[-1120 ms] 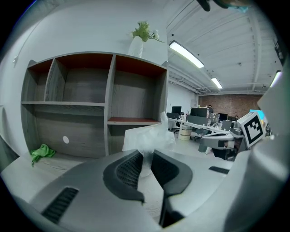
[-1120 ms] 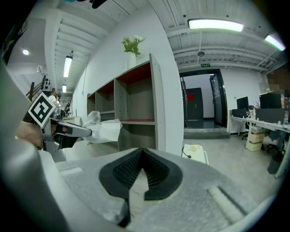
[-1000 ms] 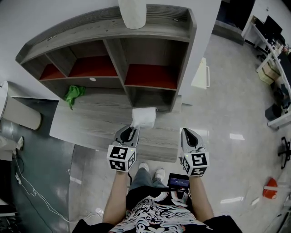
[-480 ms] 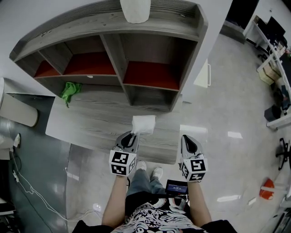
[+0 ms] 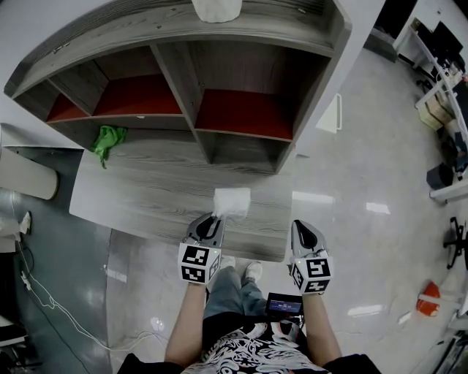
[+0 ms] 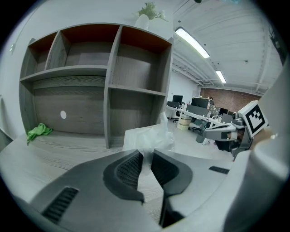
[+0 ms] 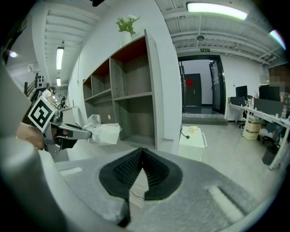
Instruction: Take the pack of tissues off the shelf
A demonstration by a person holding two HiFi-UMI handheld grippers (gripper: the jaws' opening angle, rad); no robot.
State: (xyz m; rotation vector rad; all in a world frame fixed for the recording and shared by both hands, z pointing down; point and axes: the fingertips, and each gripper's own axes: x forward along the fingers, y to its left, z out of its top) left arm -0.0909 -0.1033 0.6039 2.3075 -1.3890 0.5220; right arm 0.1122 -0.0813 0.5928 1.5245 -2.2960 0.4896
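In front of the shelf (image 5: 241,73), clear of its compartments, the left gripper (image 5: 213,217) pinches the pack of tissues (image 5: 232,202) by its loose wrapper only; I'd say that thin film could slip and drop it. The right gripper (image 5: 300,226) is closed, empty.

We see a grey wood-grain shelf unit (image 5: 183,88) with red panels in its compartments, standing at the back of a low grey tabletop (image 5: 153,197). A green cloth (image 5: 104,137) lies crumpled on the tabletop at its left, just before the shelf. A white pot (image 5: 216,9) stands atop the unit. Glossy floor (image 5: 365,175) surrounds them.
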